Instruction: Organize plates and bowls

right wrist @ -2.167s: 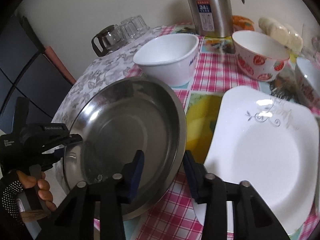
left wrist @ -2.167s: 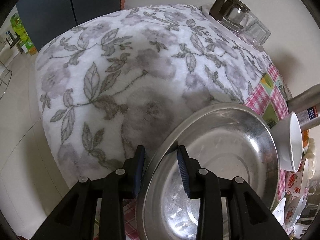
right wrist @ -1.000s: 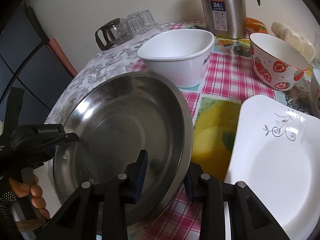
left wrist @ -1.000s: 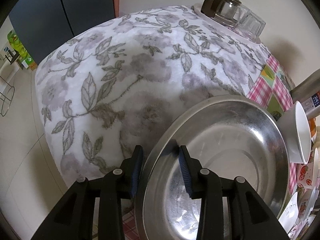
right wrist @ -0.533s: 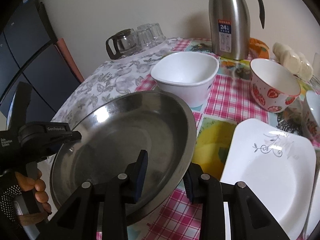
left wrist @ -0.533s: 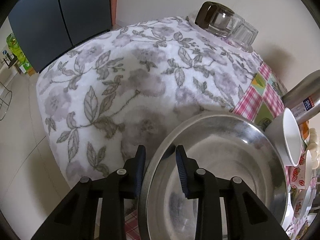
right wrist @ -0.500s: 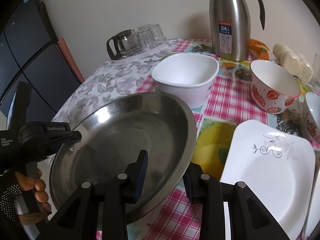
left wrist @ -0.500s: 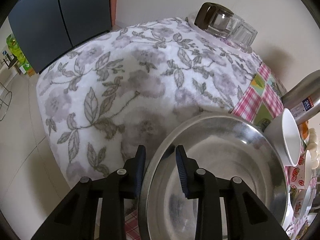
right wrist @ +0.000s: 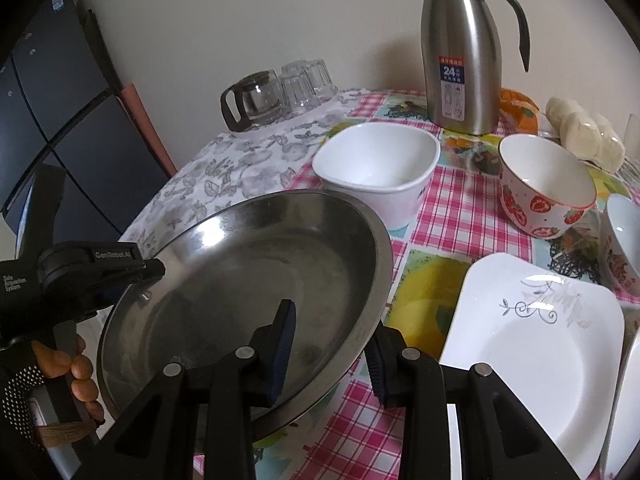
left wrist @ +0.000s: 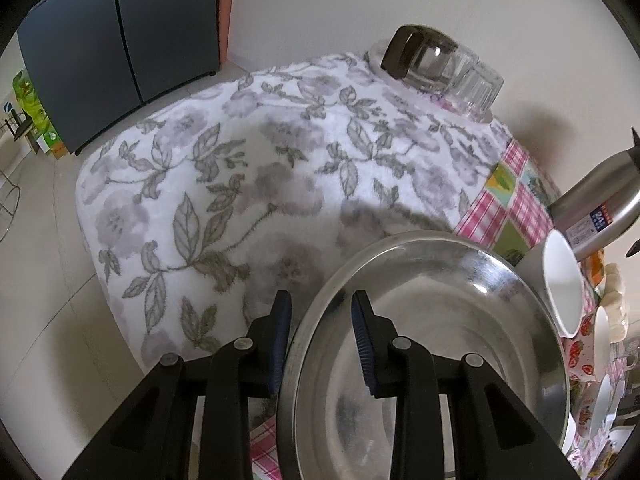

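Right wrist view: steel plate [right wrist: 248, 280] lower centre, lifted and tilted above the worktop [right wrist: 460, 216], rim pinched at lower right by the right gripper [right wrist: 332, 344], jaws narrowly parted around it. Left gripper [right wrist: 132, 276] clamped on the opposite rim at far left. White square bowl [right wrist: 380, 168] just behind; strawberry bowl [right wrist: 544, 192] right; white square plate [right wrist: 532, 348] lower right.

Left wrist view: left gripper [left wrist: 320, 336], jaws narrow, astride the rim of the steel plate [left wrist: 432, 340].
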